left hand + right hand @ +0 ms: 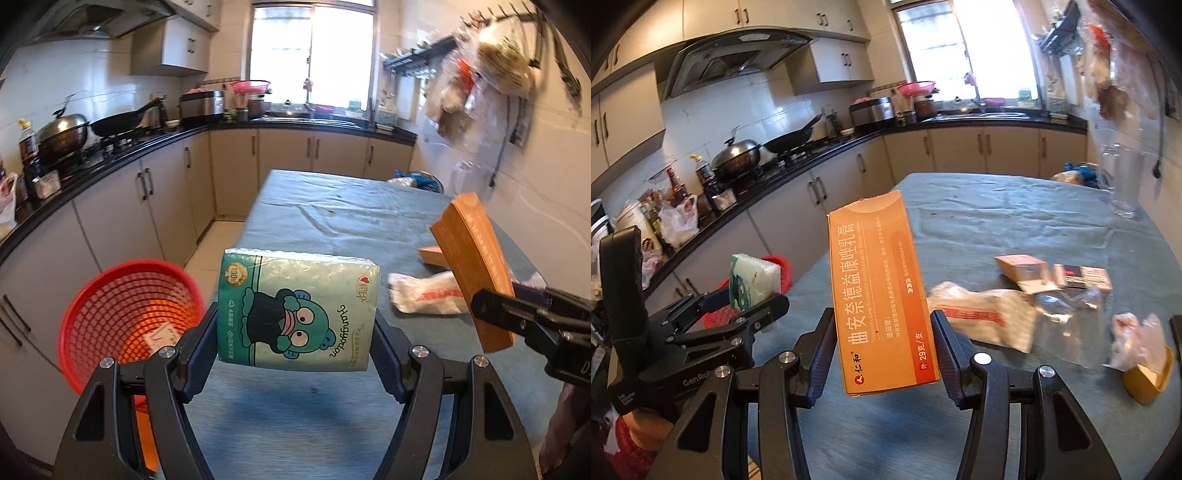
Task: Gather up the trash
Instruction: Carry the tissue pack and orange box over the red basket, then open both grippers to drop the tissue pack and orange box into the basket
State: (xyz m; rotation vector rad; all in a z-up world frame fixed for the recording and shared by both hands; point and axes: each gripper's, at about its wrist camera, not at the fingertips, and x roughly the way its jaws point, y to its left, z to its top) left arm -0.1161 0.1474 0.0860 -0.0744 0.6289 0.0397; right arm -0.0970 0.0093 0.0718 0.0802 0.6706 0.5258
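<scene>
My left gripper point(295, 332) is shut on a green tissue pack point(295, 314) with a cartoon figure, held above the table's near left edge. A red mesh basket point(129, 317) stands on the floor just left of it, with a slip of paper inside. My right gripper point(884, 343) is shut on an orange medicine box point(882, 291), held upright over the blue-clothed table point(997, 206). That orange box point(476, 273) and the right gripper point(491, 306) also show at the right of the left wrist view. The tissue pack point(750, 280) and the left gripper point(746, 306) appear left in the right wrist view.
On the table lie a white wrapper with red print point(982, 317), a small orange box point(1019, 267), a dark carton point(1086, 278), clear plastic point(1071, 325), a pink-white bag point(1134, 339) and a yellow cap point(1148, 376). A glass jug point(1123, 181) stands far right. Kitchen counter point(110, 155) runs along the left.
</scene>
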